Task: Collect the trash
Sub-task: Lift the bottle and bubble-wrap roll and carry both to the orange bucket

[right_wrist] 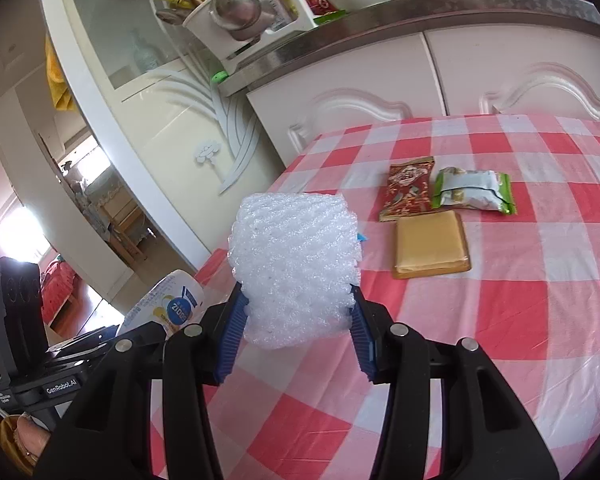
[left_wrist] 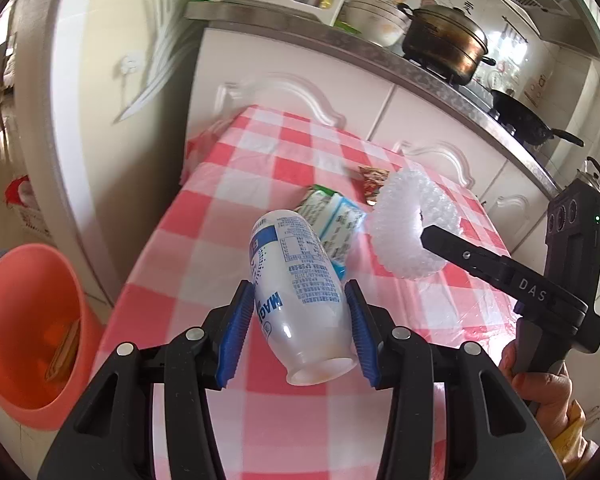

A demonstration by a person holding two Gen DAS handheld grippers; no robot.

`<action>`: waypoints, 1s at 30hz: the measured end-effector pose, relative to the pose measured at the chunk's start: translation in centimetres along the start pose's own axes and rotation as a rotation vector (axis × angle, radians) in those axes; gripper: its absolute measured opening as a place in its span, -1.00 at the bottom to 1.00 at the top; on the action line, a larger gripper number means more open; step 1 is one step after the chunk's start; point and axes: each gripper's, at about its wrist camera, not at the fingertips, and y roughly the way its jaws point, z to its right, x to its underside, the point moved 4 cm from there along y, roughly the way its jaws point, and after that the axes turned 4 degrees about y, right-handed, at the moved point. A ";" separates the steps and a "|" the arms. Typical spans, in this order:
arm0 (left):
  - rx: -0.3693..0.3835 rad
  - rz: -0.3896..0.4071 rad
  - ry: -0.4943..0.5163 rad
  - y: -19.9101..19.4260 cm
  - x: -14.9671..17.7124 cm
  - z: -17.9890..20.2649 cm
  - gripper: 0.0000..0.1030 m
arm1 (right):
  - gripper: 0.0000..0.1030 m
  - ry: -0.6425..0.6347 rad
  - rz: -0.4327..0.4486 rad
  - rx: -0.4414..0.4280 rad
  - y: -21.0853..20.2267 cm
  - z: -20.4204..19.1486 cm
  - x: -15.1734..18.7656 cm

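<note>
My left gripper is shut on a white plastic bottle with blue print, held above the red-checked table, mouth towards the camera. My right gripper is shut on a white foam net sleeve, which also shows in the left wrist view. On the table lie a red snack wrapper, a green-white wrapper and a flat yellow-brown packet. A green-white pack lies behind the bottle. The bottle also shows at the left of the right wrist view.
An orange bin with some trash inside stands on the floor left of the table. White kitchen cabinets and a counter with pots run behind the table. The right gripper's body is at the right.
</note>
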 end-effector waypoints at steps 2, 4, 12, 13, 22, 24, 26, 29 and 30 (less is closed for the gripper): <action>-0.006 0.003 -0.016 -0.6 0.4 -0.9 -0.06 | -0.05 -0.014 -0.007 -0.001 0.2 -0.7 0.2; -0.012 0.005 -0.027 -1.0 0.7 -1.6 -0.06 | -0.05 -0.023 -0.013 -0.002 0.2 -1.3 0.5; -0.044 0.029 -0.087 -3.5 1.8 -5.4 -0.06 | -0.05 -0.050 -0.066 -0.022 1.0 -3.8 2.1; -0.049 0.033 -0.094 -3.8 1.9 -5.9 -0.06 | -0.05 -0.050 -0.074 -0.028 1.1 -4.1 2.4; -0.117 0.063 -0.181 -6.6 3.5 -11.5 -0.06 | -0.05 -0.098 -0.137 -0.079 2.2 -8.4 4.0; -0.133 0.067 -0.202 -7.0 4.0 -12.9 -0.06 | -0.05 -0.111 -0.153 -0.093 2.6 -9.5 4.3; -0.156 0.072 -0.227 -7.5 4.4 -14.6 -0.06 | -0.05 -0.131 -0.172 -0.104 3.0 -10.7 4.7; -0.184 0.080 -0.264 -8.2 5.0 -16.7 -0.06 | -0.05 -0.162 -0.198 -0.120 3.8 -12.5 5.2; -0.191 0.083 -0.272 -8.3 5.1 -17.2 -0.06 | -0.05 -0.172 -0.205 -0.125 4.0 -13.1 5.4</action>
